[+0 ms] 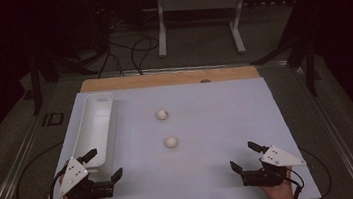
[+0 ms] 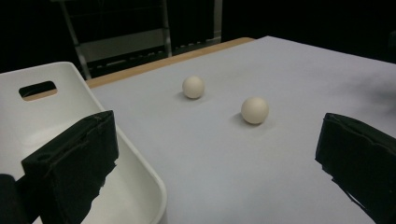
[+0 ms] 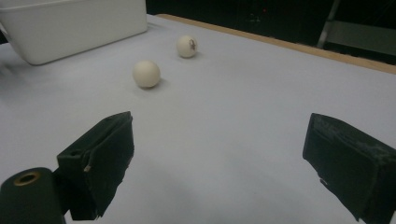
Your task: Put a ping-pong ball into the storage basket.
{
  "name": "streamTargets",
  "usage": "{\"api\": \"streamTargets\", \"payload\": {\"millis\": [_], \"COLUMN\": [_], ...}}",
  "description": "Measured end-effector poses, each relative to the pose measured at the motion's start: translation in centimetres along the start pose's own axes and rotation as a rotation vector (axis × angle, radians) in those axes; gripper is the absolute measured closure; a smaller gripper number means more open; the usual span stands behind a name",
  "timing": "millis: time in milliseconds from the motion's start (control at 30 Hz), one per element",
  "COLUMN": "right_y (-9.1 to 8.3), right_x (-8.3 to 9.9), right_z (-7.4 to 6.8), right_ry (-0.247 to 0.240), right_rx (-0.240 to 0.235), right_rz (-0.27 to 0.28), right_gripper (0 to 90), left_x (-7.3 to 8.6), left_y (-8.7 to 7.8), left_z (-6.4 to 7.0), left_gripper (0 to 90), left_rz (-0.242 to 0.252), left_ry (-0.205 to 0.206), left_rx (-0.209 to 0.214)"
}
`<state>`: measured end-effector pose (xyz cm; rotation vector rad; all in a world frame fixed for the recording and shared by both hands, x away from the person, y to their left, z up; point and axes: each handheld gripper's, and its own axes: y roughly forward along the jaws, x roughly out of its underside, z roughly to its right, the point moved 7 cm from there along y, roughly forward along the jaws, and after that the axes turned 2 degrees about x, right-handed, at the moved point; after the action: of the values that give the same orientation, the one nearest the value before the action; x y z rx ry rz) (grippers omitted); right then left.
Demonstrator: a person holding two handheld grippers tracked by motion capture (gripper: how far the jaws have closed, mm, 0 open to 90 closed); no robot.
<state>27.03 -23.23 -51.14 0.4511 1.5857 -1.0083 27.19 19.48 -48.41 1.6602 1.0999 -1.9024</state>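
Two balls lie mid-table, near ball (image 1: 171, 142) and far ball (image 1: 161, 114), right of the tray (image 1: 97, 119). Your left gripper (image 1: 105, 164) and right gripper (image 1: 244, 155) gape empty; straddle the near ball squarely first.

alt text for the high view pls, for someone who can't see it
Two small off-white balls, a nearer ball and a farther ball, lie apart on a pale sheet-covered table. A long white plastic bin stands along its left side. At the near edge, the left gripper and right gripper are both open, holding nothing.
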Motion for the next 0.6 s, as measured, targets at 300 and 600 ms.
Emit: {"api": "streamTargets", "payload": {"millis": [300, 600], "right_y": [-0.06, -0.17], "right_x": [0.01, -0.09], "right_z": [-0.18, -0.03], "right_ry": [-0.001, 0.01], "right_rx": [0.0, 0.003], "right_rz": [0.004, 0.013], "right_gripper": [8.6, 8.6], "left_x": [-0.12, -0.02], "left_y": [0.17, 0.26], "left_z": [0.11, 0.14], "left_gripper": [0.0, 0.0], "left_rz": [0.003, -0.003], "left_ry": [0.003, 0.002], "left_rx": [0.002, 0.003]}}
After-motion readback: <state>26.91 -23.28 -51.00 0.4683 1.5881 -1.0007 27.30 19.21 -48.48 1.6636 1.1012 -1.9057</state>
